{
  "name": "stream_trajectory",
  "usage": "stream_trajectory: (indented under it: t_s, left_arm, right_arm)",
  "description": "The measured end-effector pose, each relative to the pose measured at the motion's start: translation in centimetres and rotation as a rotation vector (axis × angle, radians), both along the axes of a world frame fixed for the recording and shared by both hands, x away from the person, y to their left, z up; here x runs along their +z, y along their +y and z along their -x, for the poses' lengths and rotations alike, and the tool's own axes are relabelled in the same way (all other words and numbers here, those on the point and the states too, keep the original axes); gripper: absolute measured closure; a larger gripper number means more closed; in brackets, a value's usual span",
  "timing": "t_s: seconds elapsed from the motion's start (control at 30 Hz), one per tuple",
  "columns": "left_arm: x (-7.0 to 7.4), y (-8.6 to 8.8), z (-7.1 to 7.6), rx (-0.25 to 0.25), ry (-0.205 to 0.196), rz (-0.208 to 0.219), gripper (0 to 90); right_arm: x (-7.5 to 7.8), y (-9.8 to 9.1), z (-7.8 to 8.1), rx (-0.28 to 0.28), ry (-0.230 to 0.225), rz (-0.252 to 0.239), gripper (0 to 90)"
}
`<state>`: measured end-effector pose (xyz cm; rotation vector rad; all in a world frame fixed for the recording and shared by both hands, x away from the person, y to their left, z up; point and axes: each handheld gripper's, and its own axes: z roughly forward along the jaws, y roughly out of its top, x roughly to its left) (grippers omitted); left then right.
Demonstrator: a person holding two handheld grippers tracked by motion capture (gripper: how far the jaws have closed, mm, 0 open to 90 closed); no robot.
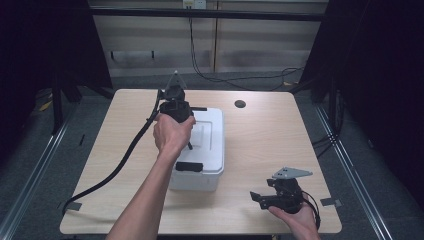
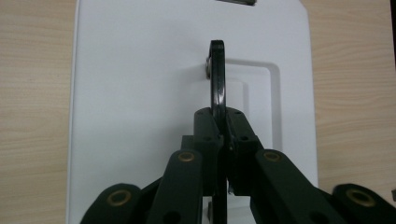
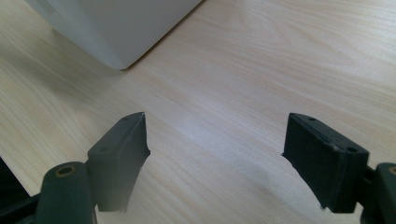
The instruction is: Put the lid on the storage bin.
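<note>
Your left gripper (image 2: 219, 135) is clenched on the thin black handle (image 2: 216, 79) standing up from the box lid (image 2: 130, 93); it's stiff, slim, possibly slippery. Right gripper (image 3: 215, 158) gapes over bare table (image 3: 261, 70).

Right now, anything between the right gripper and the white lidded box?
Nothing: in the high view, only bare table separates the right gripper from the white lidded box; the right gripper view shows the same bare wood.
</note>
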<state>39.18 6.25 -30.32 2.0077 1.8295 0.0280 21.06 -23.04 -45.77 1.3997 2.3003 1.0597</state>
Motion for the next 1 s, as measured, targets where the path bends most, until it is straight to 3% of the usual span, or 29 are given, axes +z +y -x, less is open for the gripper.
stream_trajectory:
  t_s: [0.07,0.3,0.5,0.63,0.7,0.77,0.83,0.87,0.93,1.0]
  left_arm:
    - [-0.1,0.1,0.0,0.014,-0.005,0.012,85.0]
    - [-0.3,0.0,-0.3,-0.012,0.011,0.005,84.1]
    - [-0.8,0.0,-0.8,-0.037,0.055,-0.037,75.7]
    - [-0.4,0.2,-0.9,-0.041,0.054,-0.029,66.3]
    - [0.0,0.5,-1.0,-0.047,0.067,-0.043,55.0]
    - [-0.1,0.8,-1.2,-0.077,0.087,-0.063,50.9]
    - [-0.1,1.1,-1.3,-0.097,0.111,-0.05,43.8]
    - [0.1,1.1,-1.2,-0.119,0.108,-0.038,40.8]
    - [0.4,1.3,-1.2,-0.139,0.095,-0.073,36.6]
    - [0.8,1.8,-1.2,-0.147,0.093,-0.051,31.3]
  right_arm:
    - [0.0,0.0,0.0,0.0,0.0,0.001,21.2]
    - [0.0,0.0,0.0,0.002,-0.002,0.0,21.2]
    - [0.0,0.0,0.0,0.004,0.0,0.0,21.2]
    - [0.0,0.0,0.0,0.003,0.001,0.001,21.2]
    - [0.0,0.0,0.0,0.004,0.001,0.001,21.2]
    - [0.0,0.0,0.0,0.002,0.004,0.0,21.2]
    - [0.0,0.0,0.0,0.003,0.002,0.001,21.2]
    - [0.0,0.0,0.0,0.003,0.002,0.001,21.2]
    - [0.0,0.0,0.0,0.003,0.003,0.002,21.2]
    - [0.0,0.0,0.0,-0.001,0.007,0.002,21.2]
